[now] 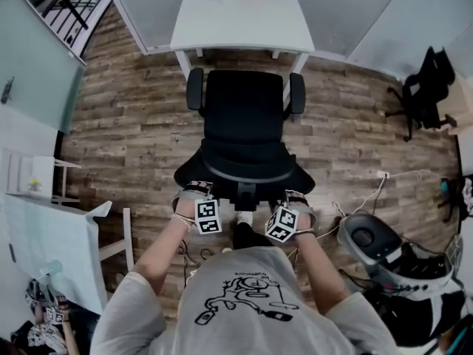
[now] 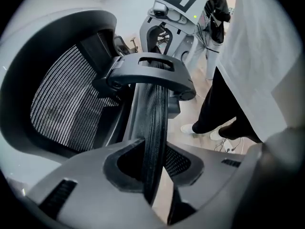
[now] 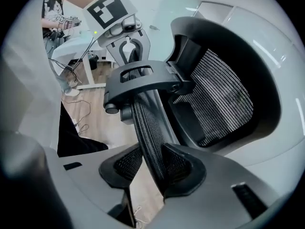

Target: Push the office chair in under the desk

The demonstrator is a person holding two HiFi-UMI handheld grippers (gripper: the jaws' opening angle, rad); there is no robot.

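The left gripper (image 2: 151, 173) and right gripper (image 3: 153, 168) are each pinching the top rim of the black mesh-backed office chair (image 1: 244, 124) facing the white rectangular desk (image 1: 240, 21).

This is an office, partly used as a work room. A white desk (image 1: 240, 22) stands at 12 o'clock in a bay of pale wall panels (image 1: 148, 6). A black swivel chair (image 1: 244, 124) with a mesh back and armrests sits just before the desk, at the centre. The floor (image 1: 126, 124) is wood-look planking. A second chair (image 1: 425, 87), also black, stands at 2 o'clock. A white table (image 1: 52, 250) is at 8 o'clock and a low white shelf (image 1: 29, 176) at 9 o'clock. Cables (image 1: 384, 187) trail over the floor at 4 o'clock, near a grey and white machine (image 1: 399, 261). Another person (image 1: 48, 324) is at 7 o'clock, beside the table.
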